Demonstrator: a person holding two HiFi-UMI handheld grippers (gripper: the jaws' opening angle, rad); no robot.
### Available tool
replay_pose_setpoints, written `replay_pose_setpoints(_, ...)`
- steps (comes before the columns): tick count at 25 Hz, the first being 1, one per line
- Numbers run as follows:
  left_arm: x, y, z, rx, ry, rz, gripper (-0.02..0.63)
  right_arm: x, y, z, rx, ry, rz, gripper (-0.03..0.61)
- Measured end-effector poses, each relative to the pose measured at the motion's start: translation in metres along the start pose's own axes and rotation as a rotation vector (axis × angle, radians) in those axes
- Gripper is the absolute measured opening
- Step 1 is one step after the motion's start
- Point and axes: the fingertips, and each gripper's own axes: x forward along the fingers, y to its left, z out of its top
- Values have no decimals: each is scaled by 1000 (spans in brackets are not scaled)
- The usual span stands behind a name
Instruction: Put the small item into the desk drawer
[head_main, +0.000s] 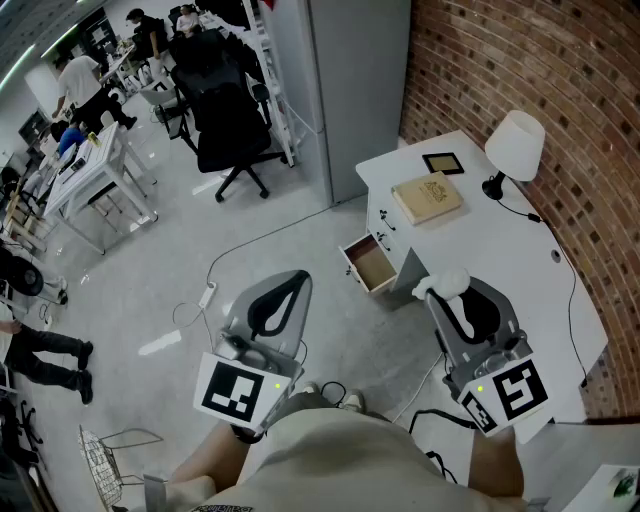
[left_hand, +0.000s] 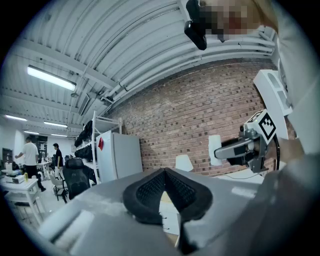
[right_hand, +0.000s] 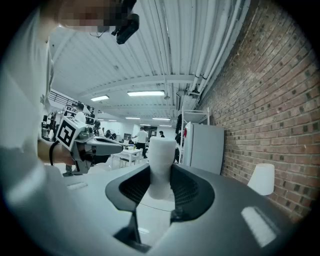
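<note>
Grey flooring and a red brick wall set the scene, viewed steeply from above. Nearest, the left gripper (left_hand: 165, 175) is held with its jaws pressed together and nothing between them. Beside it, the right gripper (right_hand: 161, 174) is clamped on the small item (head_main: 446, 283), a white upright cylinder. It is gripped by its lower part only, and most of it stands clear above the pads.

Further on, the desk drawer (head_main: 370, 265) stands open and looks bare inside. It is well apart from the held item, ahead and to the left. Beyond it, a white desk (head_main: 530, 270) bears a tan box (head_main: 427, 197), a dark frame (head_main: 443, 162) and a white lamp (head_main: 515, 145). Farthest off, a black office chair (head_main: 225, 120) can be made out.

A slip is judged the main risk (the grip sits low), so the item could tilt or drop on the way. The drawer opening is narrow, so its rim could be struck and the item lost to the floor. A white cable (head_main: 240, 250) on the floor could be caught underfoot.
</note>
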Motion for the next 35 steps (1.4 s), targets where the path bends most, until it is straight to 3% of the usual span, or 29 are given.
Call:
replay_pose_setpoints(9, -3, -8, 0, 23, -7, -20, 2, -7, -8, -10, 76, 19, -16, 129)
replay_pose_setpoints(20, -2, 1, -15, 7, 29, -7, 2, 8, -4, -24, 73, 75, 16, 129)
replay_pose_setpoints(27, 19, 30, -36, -8, 25, -3, 3, 49, -15, -44, 69, 133, 18, 129)
replay_pose_setpoints(35, 82, 101, -75, -52, 90, -17, 2, 145, -42, -84, 105, 259, 13, 130)
